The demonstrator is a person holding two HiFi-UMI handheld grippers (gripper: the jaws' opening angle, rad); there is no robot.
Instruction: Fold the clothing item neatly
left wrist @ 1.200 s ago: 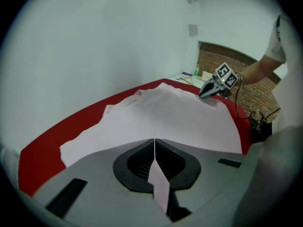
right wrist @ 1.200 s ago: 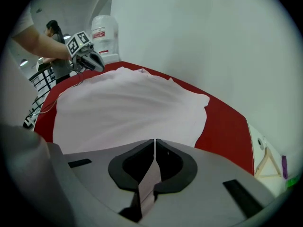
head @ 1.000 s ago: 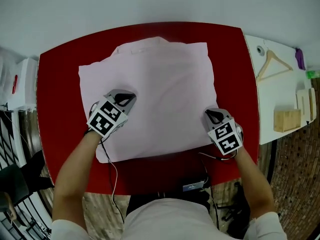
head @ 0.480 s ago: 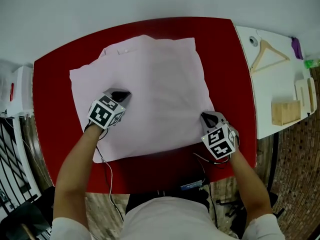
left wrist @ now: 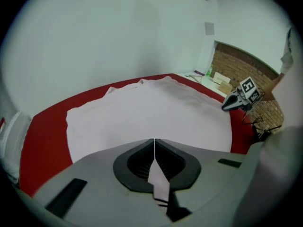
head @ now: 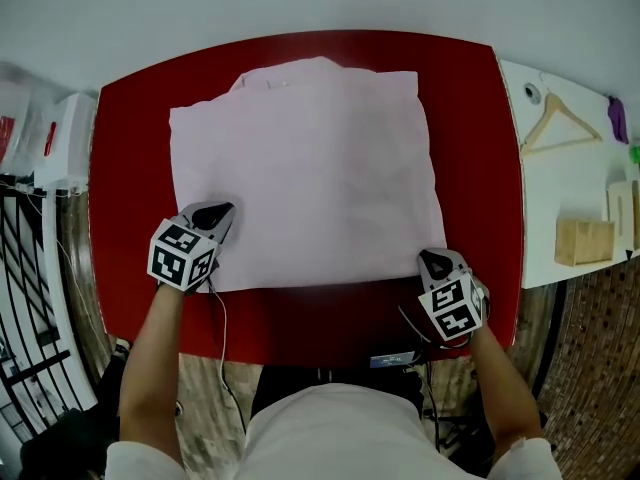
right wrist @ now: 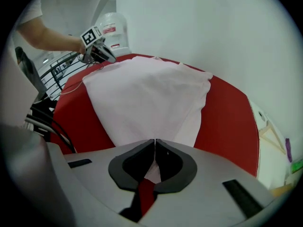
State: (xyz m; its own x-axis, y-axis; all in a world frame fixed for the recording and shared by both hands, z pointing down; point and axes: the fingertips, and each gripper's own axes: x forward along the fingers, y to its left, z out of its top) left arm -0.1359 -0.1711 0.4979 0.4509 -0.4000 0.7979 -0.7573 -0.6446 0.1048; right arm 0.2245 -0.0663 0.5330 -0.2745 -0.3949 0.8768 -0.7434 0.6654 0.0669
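Head view, looking steeply down. A pale pink shirt (head: pixel 305 168) lies spread flat on a red tabletop (head: pixel 125 218), in a roughly rectangular outline. Its collar (head: pixel 290 74) sits at the far edge, and its near edge runs from one pair of tongs to the other.

Left tongs (head: pixel 217 211): at the near-left corner of the shirt, marker cube (head: pixel 182 257) toward the person. In the left gripper view the jaws are pressed together with a strip of pink cloth pinched between them.

Right tongs (head: pixel 432 259): at the near-right corner of the shirt, marker cube (head: pixel 451 308) toward the person. In the right gripper view the jaws are likewise pressed together on a fold of pink cloth, with the red tabletop showing just below it.

Both forearms reach in from the near edge. A thin cable (head: pixel 222 338) trails from the left tongs over the tabletop's front edge.

Surroundings: a white side table (head: pixel 560 183) abuts the tabletop on the right, carrying a wooden hanger (head: pixel 556 125) and a wooden box (head: pixel 584 241). On the left stand a white container (head: pixel 62 153) and a black wire rack (head: pixel 25 268).
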